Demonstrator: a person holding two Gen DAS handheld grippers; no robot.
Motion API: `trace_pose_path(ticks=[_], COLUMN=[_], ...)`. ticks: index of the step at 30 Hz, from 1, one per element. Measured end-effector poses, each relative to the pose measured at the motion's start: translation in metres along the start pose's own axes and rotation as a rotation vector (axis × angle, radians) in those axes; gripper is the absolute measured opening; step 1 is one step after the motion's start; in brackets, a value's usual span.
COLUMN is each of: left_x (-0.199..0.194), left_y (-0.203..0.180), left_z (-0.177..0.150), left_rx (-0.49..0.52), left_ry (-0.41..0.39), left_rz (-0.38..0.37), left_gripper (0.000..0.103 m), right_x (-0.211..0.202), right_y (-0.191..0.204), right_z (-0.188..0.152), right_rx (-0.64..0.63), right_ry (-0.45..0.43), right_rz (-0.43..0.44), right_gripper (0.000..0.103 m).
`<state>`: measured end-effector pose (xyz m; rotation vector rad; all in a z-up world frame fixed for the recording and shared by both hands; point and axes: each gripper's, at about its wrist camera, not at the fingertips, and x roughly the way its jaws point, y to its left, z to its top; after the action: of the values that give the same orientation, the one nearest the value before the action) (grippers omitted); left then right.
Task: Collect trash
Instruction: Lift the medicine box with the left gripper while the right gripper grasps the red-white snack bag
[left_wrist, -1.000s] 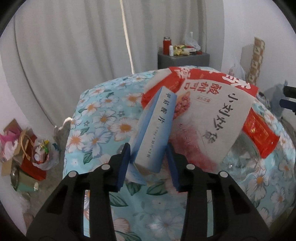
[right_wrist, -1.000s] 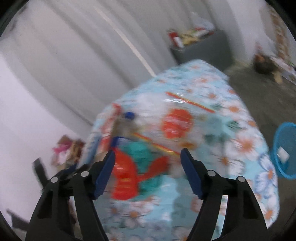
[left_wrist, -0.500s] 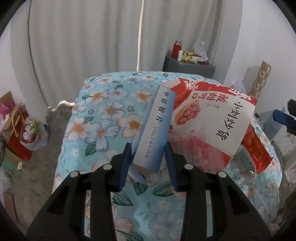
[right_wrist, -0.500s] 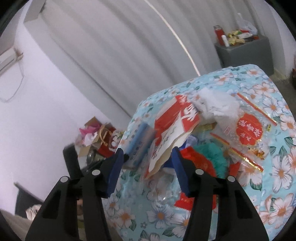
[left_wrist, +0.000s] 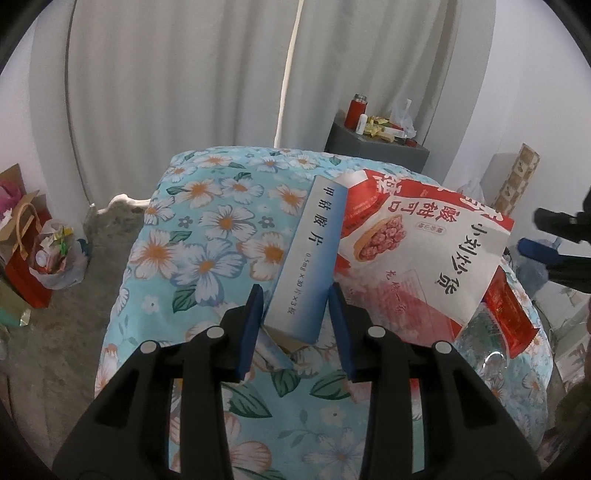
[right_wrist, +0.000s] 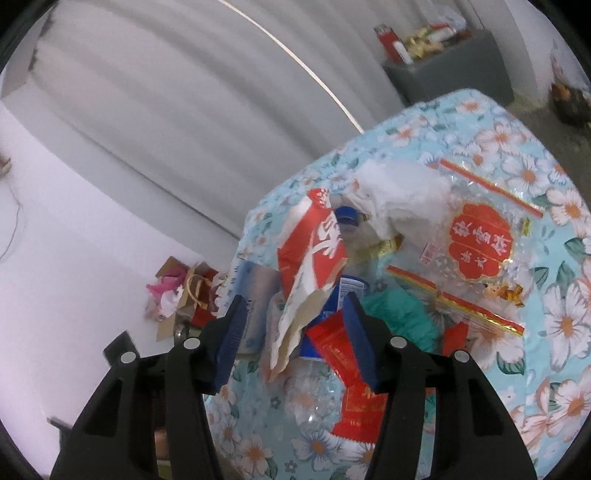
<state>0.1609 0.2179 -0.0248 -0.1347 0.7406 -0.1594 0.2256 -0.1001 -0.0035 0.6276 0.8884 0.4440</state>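
A blue and white medicine box (left_wrist: 312, 258) lies on the floral tablecloth (left_wrist: 207, 236). My left gripper (left_wrist: 295, 302) is open with its jaws on either side of the box's near end. A red and white snack bag (left_wrist: 424, 254) leans against the box. It also shows in the right wrist view (right_wrist: 314, 258), standing on edge between the open jaws of my right gripper (right_wrist: 293, 317). Behind it lie a red wrapper (right_wrist: 343, 354), a clear plastic bottle (right_wrist: 314, 398), a crumpled white tissue (right_wrist: 399, 199) and a clear bag with a red label (right_wrist: 480, 243).
A grey cabinet (left_wrist: 376, 151) with a red flask and clutter stands behind the table by the white curtain. Bags of rubbish (left_wrist: 37, 251) sit on the floor at the left. My right gripper shows at the right edge of the left wrist view (left_wrist: 554, 240).
The right gripper swung left from the table's middle toward the snack bag and narrowed somewhat. The left gripper stayed around the medicine box while its view shifted.
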Motion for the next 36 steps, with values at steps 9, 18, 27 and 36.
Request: trace_pose_path(ticks=[9, 18, 27, 36], left_x=[-0.005, -0.026, -0.052, -0.091], left_y=[0.003, 0.004, 0.0, -0.02], left_z=[0.0, 0.007, 0.022, 0.037], left_rx=[-0.015, -0.019, -0.02, 0.011], left_ry=[-0.019, -0.104, -0.197, -0.285], left_rz=[-0.004, 0.009, 0.027, 0.03], left_gripper=[0.031, 0.029, 0.028, 0.027], right_x=[0.033, 0.031, -0.007, -0.067], right_y=[0.0, 0.049, 0.08, 0.089], right_z=[0.012, 0.015, 0.031, 0.027], right_rx=[-0.007, -0.309, -0.421, -0.423], right_ry=[0.004, -0.114, -0.243, -0.344], right_rz=[-0.035, -0.089, -0.033, 0.048], right_gripper=[0.024, 0.004, 0.003, 0.003])
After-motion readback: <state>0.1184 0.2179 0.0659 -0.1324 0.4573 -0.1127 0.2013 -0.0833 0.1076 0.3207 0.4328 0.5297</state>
